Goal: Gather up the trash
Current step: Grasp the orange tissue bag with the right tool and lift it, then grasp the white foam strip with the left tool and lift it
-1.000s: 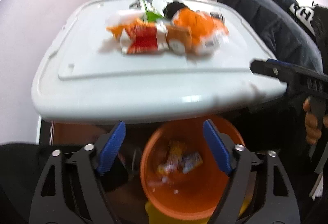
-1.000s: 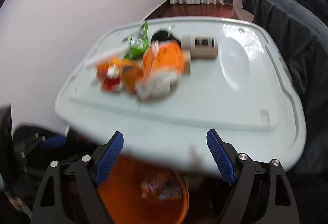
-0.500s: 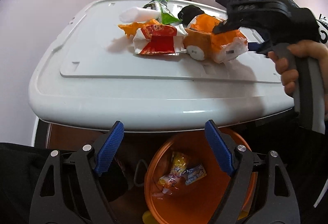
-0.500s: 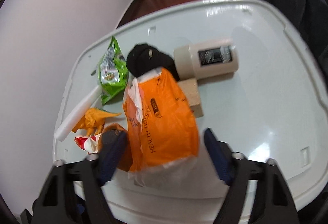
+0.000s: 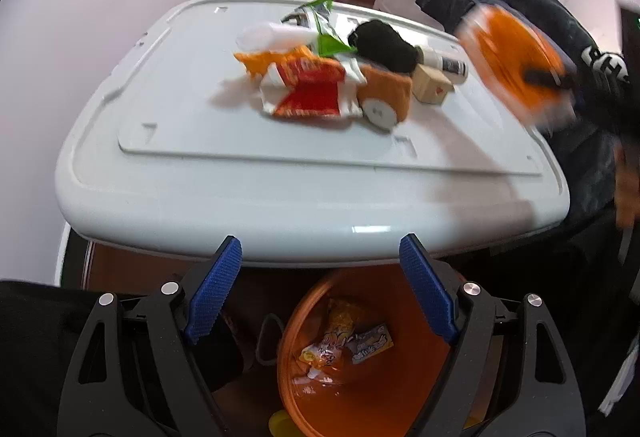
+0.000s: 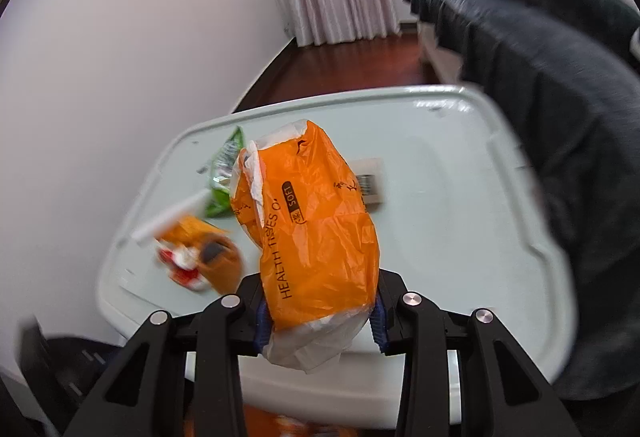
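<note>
- Orange tissue pack (image 6: 316,229) pinched at its lower end by right gripper (image 6: 318,321), held up off the white table (image 6: 460,237).
- Left gripper (image 5: 320,293) jaws spread wide, nothing in them, hovering over orange bin (image 5: 384,393) below the table edge.
- Wrappers (image 5: 344,341) lie in the bin.
- Red-white wrapper (image 5: 312,93), green packet (image 5: 324,37), black cloth (image 5: 384,45), small box (image 5: 432,89) on the table.
</note>
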The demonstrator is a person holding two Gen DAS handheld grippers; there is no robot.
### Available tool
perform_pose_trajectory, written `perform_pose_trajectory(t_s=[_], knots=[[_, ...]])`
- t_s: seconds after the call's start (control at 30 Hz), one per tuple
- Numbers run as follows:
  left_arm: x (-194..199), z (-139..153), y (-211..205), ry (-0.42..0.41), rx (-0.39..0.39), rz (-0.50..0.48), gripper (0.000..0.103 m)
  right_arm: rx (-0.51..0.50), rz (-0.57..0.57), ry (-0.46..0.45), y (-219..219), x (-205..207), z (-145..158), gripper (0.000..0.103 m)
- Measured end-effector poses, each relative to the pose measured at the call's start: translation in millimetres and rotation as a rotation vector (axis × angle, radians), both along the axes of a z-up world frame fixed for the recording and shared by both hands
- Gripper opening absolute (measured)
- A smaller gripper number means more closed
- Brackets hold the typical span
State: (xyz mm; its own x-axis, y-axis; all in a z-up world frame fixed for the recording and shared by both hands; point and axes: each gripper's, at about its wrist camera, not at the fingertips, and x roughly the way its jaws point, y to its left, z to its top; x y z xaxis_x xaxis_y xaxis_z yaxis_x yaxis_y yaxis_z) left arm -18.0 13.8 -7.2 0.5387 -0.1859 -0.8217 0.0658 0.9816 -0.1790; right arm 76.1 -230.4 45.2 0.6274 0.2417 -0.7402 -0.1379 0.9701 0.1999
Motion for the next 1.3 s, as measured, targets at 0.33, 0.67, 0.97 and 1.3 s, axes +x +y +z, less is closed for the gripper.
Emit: perform_pose_trajectory(t_s=[0.33, 0.67, 0.97, 1.3], knots=[[102.8, 59.9, 4.8, -0.045, 0.241, -0.155, 0.079, 0.024, -0.002, 0.022, -14.8, -16.8, -40.9, 0.039], [165.8, 42.5, -5.5, 0.015, 0.394, -0.326, 0.079, 0.054, -0.019, 0.045, -24.9, -11.0, -47.2, 0.039], [167.8, 21.3, -9.1, 0.037, 0.457, -0.377, 0.074, 0.059, -0.014, 0.049, -23.6, -11.0, -46.1, 0.039], [168.5, 14.0, 4.7, 0.013, 0.385, -0.342, 0.029, 0.036, -0.006, 0.051, -21.0, -10.5, -48.6, 0.04]])
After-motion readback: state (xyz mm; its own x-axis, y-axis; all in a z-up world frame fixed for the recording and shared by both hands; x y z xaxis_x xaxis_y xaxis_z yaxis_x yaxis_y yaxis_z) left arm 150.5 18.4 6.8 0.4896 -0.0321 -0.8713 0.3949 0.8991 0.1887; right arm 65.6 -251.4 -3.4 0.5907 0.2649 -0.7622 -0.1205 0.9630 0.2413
